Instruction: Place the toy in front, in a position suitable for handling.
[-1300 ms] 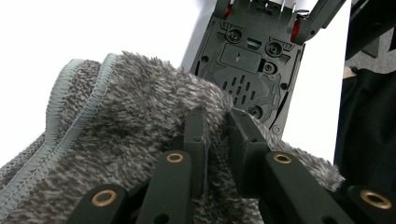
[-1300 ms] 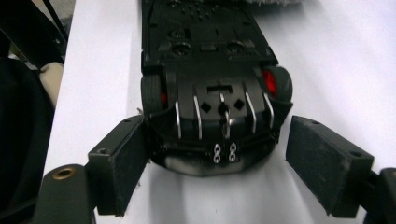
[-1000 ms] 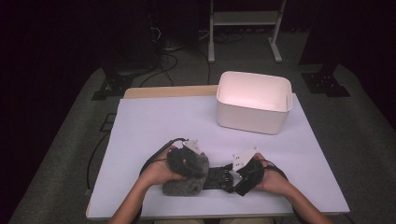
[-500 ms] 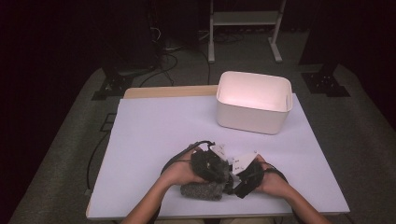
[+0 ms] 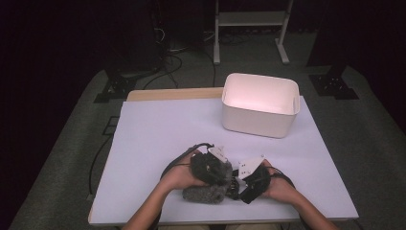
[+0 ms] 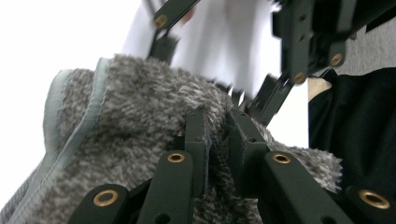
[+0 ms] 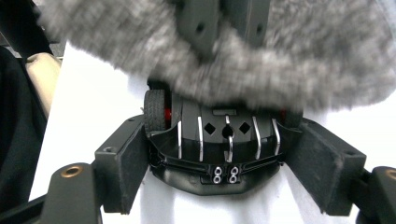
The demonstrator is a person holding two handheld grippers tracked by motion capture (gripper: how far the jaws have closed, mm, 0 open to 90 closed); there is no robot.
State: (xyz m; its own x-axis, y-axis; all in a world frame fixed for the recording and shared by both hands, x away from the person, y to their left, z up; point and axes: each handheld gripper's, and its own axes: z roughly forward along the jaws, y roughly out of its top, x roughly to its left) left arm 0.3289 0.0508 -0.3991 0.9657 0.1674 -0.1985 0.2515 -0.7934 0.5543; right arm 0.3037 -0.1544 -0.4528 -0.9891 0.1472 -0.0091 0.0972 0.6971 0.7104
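A grey fluffy cloth (image 5: 203, 194) lies bunched at the table's near edge. My left gripper (image 6: 217, 135) is shut on a fold of the cloth (image 6: 130, 121). My right gripper (image 7: 227, 161) is shut on a black toy car (image 7: 215, 149), with its pads pressed on the car's two sides. The cloth (image 7: 280, 56) hangs over the car's far end, where the left gripper's jaws (image 7: 219, 23) pinch it. In the high view the left gripper (image 5: 224, 173) and the right gripper (image 5: 238, 186) meet nose to nose, and the car between them is mostly hidden.
A white empty bin (image 5: 261, 103) stands at the back right of the white table (image 5: 158, 134). Both forearms come in over the near edge. Cables and a stand sit on the dark floor behind the table.
The left gripper with the cloth has shifted a little to the right, up against the right gripper and the car. The right hand has stayed still.
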